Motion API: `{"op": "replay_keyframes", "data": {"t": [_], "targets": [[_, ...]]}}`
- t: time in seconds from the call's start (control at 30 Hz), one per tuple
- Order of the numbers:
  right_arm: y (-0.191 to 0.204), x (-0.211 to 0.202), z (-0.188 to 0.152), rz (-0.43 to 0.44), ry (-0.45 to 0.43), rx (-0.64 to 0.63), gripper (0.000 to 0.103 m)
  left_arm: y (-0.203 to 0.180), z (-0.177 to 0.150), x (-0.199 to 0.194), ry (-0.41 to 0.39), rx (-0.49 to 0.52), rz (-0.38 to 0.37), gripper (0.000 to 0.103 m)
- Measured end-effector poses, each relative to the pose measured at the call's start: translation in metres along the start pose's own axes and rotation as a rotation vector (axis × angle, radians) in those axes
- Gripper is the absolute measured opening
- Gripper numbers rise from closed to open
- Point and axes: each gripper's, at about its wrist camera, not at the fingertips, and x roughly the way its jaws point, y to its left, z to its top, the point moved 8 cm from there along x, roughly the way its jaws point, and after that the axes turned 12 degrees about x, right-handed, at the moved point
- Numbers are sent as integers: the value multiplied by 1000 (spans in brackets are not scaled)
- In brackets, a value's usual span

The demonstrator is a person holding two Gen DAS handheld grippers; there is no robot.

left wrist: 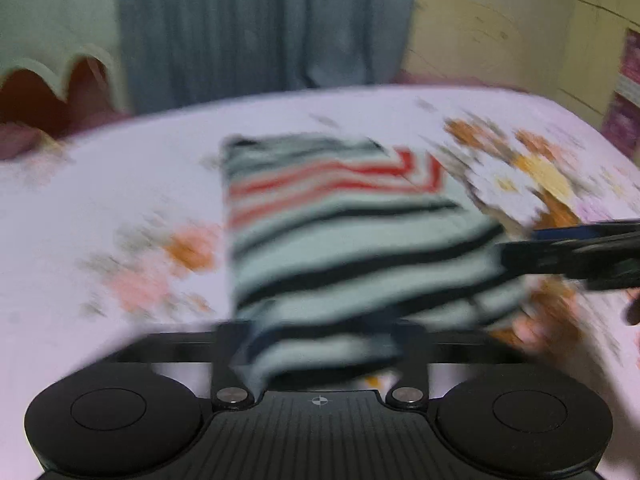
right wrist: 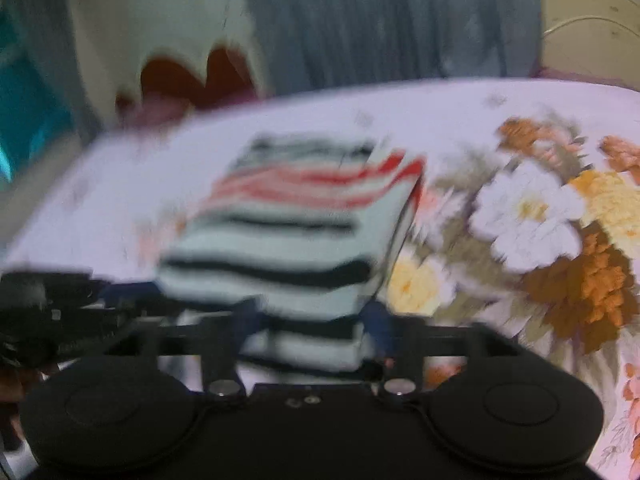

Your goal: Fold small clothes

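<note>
Jaws of both grippers spread, unclenched, near edge of folded striped garment between them.

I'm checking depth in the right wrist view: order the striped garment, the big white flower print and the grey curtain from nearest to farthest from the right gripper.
1. Striped garment, just ahead, its near edge between the fingers.
2. White flower print, on the sheet to the right.
3. Grey curtain, behind the bed.
</note>
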Motion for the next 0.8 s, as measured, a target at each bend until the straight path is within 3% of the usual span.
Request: {"op": "replay_keyframes", "data": {"t": [0.03,0.3,0.47,0.6,0.8], "targets": [[-5,-3,7,13,-16,26,75,7,6,-4,-45,0,38,102],[-65,29,49,111,32,315,72,23,31,21,-12,-35,51,102],[-82,48,49,149,93,368,71,18,31,41,14,-65,-18,102],[-89,60,48,150,110,381,68,19,28,57,53,-56,-8,102],[-92,74,44,181,152,411,68,38,27,71,66,-161,-72,102]]}}
